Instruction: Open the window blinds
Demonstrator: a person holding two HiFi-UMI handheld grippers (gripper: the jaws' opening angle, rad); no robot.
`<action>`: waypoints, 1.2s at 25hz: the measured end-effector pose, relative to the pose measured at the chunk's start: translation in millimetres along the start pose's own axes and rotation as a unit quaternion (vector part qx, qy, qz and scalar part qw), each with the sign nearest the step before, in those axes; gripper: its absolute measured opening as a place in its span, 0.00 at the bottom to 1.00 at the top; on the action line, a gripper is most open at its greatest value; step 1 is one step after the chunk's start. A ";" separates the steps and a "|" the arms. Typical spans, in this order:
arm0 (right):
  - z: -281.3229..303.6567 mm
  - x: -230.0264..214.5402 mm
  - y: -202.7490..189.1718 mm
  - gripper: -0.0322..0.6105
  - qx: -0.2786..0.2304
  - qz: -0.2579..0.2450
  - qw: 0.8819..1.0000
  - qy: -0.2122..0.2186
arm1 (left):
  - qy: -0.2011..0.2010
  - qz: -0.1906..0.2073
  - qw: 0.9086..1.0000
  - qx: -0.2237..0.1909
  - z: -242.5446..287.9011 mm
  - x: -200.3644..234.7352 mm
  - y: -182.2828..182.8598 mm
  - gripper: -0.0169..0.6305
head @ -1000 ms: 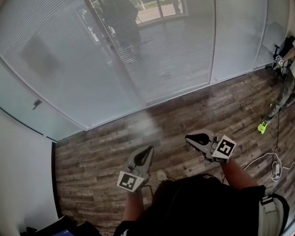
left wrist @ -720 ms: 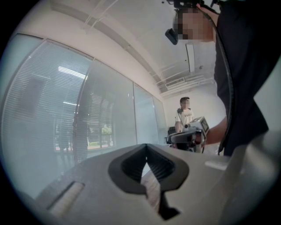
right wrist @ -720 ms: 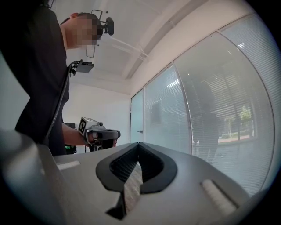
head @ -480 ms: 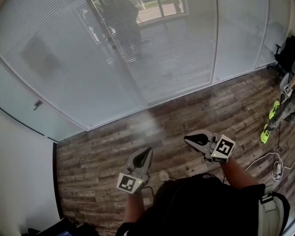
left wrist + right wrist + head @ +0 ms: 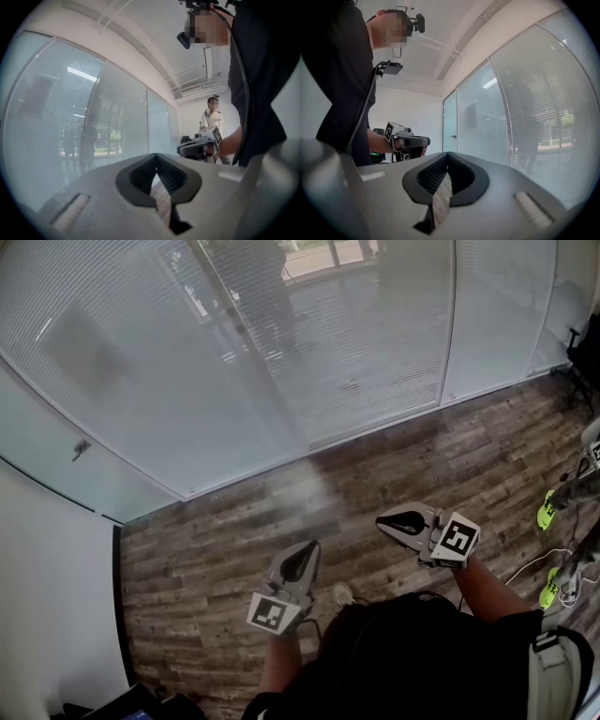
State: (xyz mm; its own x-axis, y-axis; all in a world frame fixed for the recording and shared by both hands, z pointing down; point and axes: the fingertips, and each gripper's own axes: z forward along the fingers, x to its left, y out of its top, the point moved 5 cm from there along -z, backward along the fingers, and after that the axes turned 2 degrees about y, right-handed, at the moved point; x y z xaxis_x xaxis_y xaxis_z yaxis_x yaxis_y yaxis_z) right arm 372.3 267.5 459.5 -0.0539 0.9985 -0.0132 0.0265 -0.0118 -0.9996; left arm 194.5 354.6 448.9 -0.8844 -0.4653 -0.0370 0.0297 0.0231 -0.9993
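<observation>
Left gripper (image 5: 307, 547) and right gripper (image 5: 382, 522) hang at lower centre, jaws together and empty, well apart from the blinds (image 5: 169, 352) across the upper frame; with no cord in view, a hasty reach may only knock the glass (image 5: 487, 324)

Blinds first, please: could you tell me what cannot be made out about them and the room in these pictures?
Blinds: their tops are cut off by the head view's upper edge; no cord or wand shows in any view.
Slat tilt: too fine and hazed by reflections.
Bystander: cut off by the head view's right edge; only legs and shoes show.
Handle: too small to tell its type.
</observation>
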 end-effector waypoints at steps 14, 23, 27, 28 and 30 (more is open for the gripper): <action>65.2 -23.1 -6.2 0.06 0.015 0.007 1.000 0.023 | 0.014 -0.020 1.000 0.010 -7.3 55.1 -13.6 0.03; 126.8 -46.0 4.6 0.06 0.013 -0.009 1.000 0.022 | 0.007 -0.018 1.000 0.001 -9.8 113.6 -9.3 0.03; 151.6 -53.2 6.3 0.06 0.006 -0.010 1.000 0.007 | 0.009 -0.009 1.000 -0.008 -17.3 139.9 -7.3 0.03; 158.1 -55.6 8.0 0.06 0.005 -0.013 1.000 0.003 | 0.010 -0.008 1.000 -0.010 -19.2 146.2 -6.8 0.03; 170.4 -56.7 5.5 0.06 0.004 -0.010 1.000 0.004 | 0.009 -0.008 1.000 -0.008 -22.6 158.2 -8.9 0.03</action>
State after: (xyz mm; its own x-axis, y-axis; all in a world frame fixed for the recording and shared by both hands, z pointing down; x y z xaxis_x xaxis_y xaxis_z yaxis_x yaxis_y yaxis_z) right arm 205.3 201.6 450.4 -0.0462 0.9989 0.0077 0.0172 0.0085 -0.9998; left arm 43.8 300.8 452.0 -0.8931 -0.4494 -0.0215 0.0090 0.0299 -0.9995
